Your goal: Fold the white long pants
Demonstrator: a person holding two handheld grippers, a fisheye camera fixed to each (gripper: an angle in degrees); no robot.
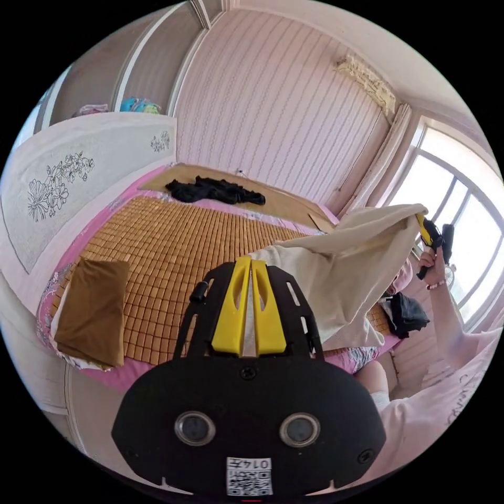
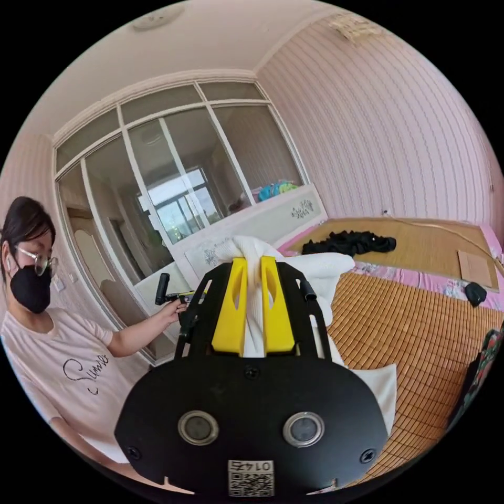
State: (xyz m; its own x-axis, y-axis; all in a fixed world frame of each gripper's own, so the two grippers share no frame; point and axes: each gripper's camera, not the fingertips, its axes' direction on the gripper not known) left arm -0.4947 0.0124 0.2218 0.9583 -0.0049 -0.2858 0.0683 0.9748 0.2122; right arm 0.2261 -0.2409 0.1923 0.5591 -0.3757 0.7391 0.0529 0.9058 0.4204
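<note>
**White pants lifted off the bed, ready to be laid out**

The left tool, a black frame with two yellow jaws, has its jaws nearly together with a thin strip of pale cloth pinched between them. The right tool, built the same, has its yellow jaws closed on a thicker bunch of the same cloth. In the left gripper view the right tool also shows far off, near the window, with a corner of the cloth at its tip.

The white long pants hang stretched between the two tools, raised above the bed; their lower part drapes down onto the woven bamboo mat that covers the pink-sheeted bed.

By my reading, this is the opening step: the garment is picked up and spread out, no fold made yet. The next move probably calls for lowering both tools evenly so the pants land flat on the mat, legs aligned, without loosening either hold too early.

Also on the bed: a folded brown cloth near the mat's edge, and a crumpled black garment at the far side by the striped pink wall.

Writing: the person's pale shirt bears cursive lettering, partly hidden by folds. Each tool carries a small square code sticker, left unread.
</note>
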